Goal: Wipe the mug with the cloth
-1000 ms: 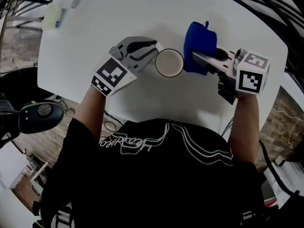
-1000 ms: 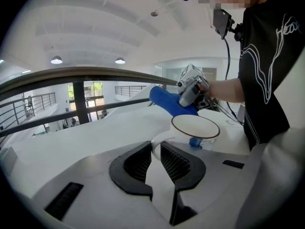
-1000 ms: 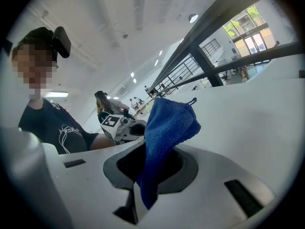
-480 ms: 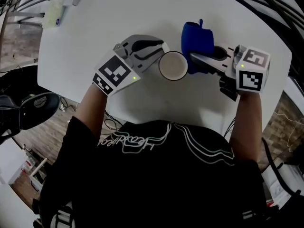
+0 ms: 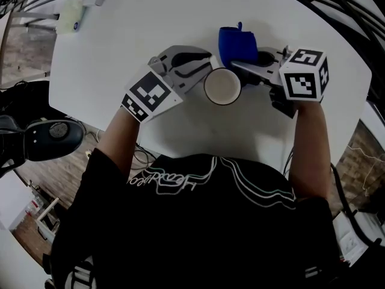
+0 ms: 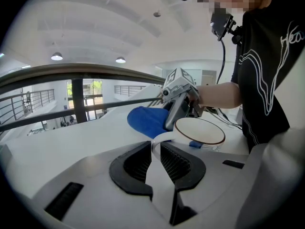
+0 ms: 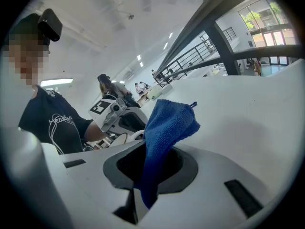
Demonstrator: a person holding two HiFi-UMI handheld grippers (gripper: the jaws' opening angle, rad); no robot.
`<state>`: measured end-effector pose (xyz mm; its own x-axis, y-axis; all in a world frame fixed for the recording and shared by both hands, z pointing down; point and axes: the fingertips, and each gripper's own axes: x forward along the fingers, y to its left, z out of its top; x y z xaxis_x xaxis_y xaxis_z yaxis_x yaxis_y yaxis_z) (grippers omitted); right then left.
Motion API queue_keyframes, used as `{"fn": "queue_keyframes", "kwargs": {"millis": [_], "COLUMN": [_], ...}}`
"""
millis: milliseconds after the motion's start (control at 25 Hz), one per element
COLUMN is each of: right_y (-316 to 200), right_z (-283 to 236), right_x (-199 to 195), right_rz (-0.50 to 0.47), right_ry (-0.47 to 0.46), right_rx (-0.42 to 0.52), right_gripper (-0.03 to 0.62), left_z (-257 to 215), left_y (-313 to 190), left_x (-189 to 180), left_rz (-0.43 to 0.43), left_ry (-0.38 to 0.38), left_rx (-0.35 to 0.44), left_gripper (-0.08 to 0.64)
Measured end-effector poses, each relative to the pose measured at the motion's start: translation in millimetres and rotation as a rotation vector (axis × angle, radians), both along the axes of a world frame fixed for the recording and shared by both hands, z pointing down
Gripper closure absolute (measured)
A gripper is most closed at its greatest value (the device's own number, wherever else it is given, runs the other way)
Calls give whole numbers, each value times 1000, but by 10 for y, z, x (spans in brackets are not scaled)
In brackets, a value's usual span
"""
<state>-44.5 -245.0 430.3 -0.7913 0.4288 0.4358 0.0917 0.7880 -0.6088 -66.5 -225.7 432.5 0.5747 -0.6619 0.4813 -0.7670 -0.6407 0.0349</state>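
A white mug (image 5: 222,87) with a dark rim stands on the white table (image 5: 150,29). My left gripper (image 5: 204,72) reaches in from the left. In the left gripper view its jaws (image 6: 156,162) are shut on the mug's white handle (image 6: 159,141), with the mug (image 6: 199,133) just beyond. My right gripper (image 5: 239,65) comes from the right, shut on a blue cloth (image 5: 236,43) that stands up at the mug's far right side. In the right gripper view the cloth (image 7: 167,125) rises from between the jaws (image 7: 152,168). Whether the cloth touches the mug I cannot tell.
A white box and a pale bottle (image 5: 81,5) lie at the table's far left corner. The table's near edge (image 5: 180,152) runs just in front of the person's body. A black round object (image 5: 51,138) sits off the table to the left.
The right gripper has carried the blue cloth leftward and closer to the mug's far side. The left gripper and the mug have stayed put.
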Motion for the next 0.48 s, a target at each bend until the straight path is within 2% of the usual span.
{"fn": "queue_keyframes", "kwargs": {"millis": [240, 400, 480], "right_y": [-28, -68, -112], "right_z": [151, 236, 263], "right_x": [-26, -76, -50], "right_rz": [60, 97, 154], "right_ry": [93, 125, 125], "right_rx": [-78, -76, -85], "right_gripper": [541, 541, 541], "left_z": [-12, 31, 112], "left_y": [-17, -60, -44], "left_x": [28, -4, -34], "left_rz": [-17, -35, -54], "left_ry": [17, 21, 13], "left_rx": [-5, -15, -42], "left_gripper": [494, 497, 497]}}
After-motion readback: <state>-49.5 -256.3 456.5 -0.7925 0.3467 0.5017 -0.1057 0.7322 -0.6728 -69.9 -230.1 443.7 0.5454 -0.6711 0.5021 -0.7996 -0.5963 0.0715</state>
